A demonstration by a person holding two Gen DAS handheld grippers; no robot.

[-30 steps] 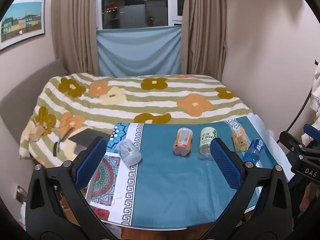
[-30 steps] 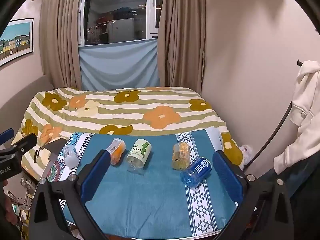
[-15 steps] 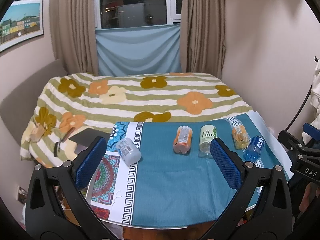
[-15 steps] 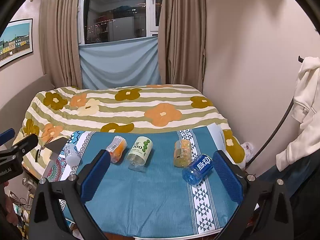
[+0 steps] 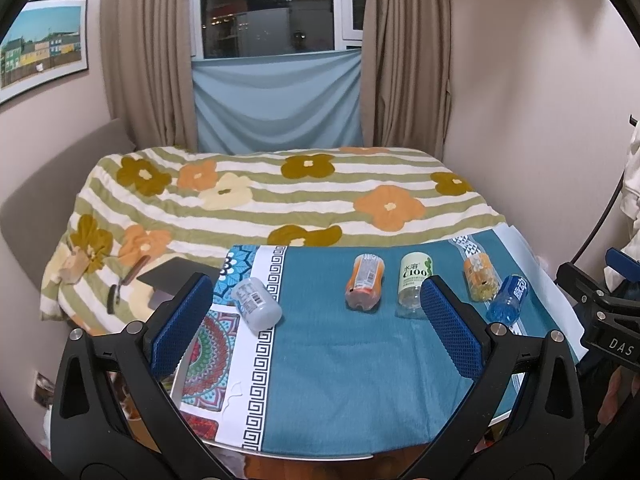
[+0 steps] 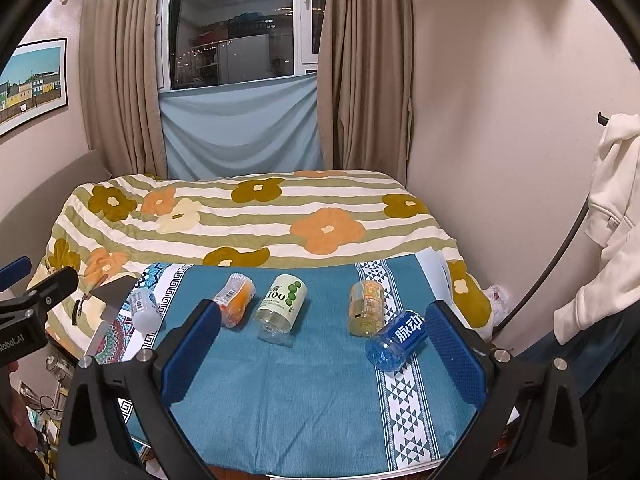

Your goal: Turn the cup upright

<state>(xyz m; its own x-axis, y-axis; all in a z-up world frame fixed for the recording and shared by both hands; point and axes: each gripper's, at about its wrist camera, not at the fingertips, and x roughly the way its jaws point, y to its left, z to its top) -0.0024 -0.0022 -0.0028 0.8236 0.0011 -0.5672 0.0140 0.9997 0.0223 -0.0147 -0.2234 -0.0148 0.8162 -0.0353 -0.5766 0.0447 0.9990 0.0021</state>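
I have both hand-held grippers spread wide and holding nothing: the left hand-held gripper (image 5: 318, 314) and the right hand-held gripper (image 6: 322, 338) hover above the near edge of the table (image 5: 340, 392). Five cut-bottle cups lie on their sides on its teal cloth: a clear cup (image 5: 256, 306) at left, then orange cup (image 5: 365, 287), green-label cup (image 5: 414, 283), yellow cup (image 6: 365, 307) and blue cup (image 6: 396, 340), these last two touching.

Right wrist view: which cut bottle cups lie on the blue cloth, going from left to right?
Clear cup → orange cup → green-label cup → yellow cup → blue cup. All lie on their sides.
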